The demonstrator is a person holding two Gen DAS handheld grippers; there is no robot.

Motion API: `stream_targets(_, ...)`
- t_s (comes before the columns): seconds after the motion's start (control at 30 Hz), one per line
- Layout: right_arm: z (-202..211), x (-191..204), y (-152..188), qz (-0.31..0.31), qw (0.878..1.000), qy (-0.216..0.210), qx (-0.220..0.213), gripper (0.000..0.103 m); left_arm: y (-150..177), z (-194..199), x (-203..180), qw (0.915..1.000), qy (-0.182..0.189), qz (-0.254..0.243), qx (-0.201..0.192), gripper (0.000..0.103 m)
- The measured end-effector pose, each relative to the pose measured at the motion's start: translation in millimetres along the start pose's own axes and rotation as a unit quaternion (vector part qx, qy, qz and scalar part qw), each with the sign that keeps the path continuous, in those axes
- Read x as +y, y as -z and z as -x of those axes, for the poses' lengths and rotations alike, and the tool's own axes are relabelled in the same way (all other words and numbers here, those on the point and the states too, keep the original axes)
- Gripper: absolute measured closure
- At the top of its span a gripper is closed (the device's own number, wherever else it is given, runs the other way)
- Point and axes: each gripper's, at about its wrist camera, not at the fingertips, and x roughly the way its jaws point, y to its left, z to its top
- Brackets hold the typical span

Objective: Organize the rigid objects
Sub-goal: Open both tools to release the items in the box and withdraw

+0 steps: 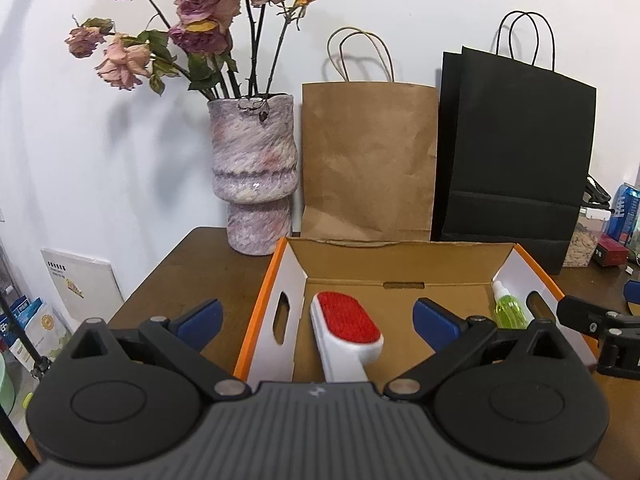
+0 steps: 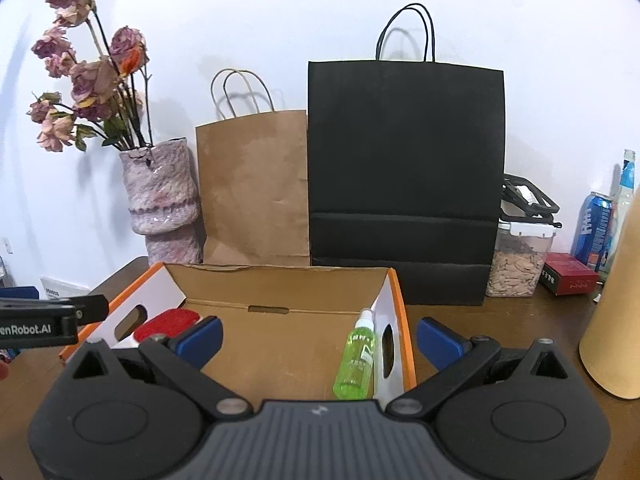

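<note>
We worked at a dark wooden table set against a white wall. Ahead of both grippers, against that wall, stood a black paper bag, a brown paper bag and a mottled pink vase holding dried roses. Just in front of them, directly ahead of our grippers, sat the open cardboard box with orange edges and white side flaps.

Our left gripper hovered over the box's near left part with its blue pads spread wide, holding nothing. The lint brush, white with a red pad, lay on the box floor between those pads and touched neither. Our right gripper hung over the box's right side, likewise wide apart and empty; its right pad sat outside the box wall. The green spray bottle lay inside the box between its pads, right beside the right flap, nozzle pointing away from us.

Farther to the right of the right gripper we saw a clear container, a blue can and a small red box.
</note>
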Motion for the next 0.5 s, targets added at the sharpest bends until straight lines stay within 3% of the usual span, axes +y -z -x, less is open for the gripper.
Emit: stream_targets(0.5, 57.1, 11.5, 25.7, 0.006, 1.000, -0.007, 0.001, 0.000, 26.9, 56.6, 13.2, 1.0000, 0.002, 0.003, 0.003, 0.000)
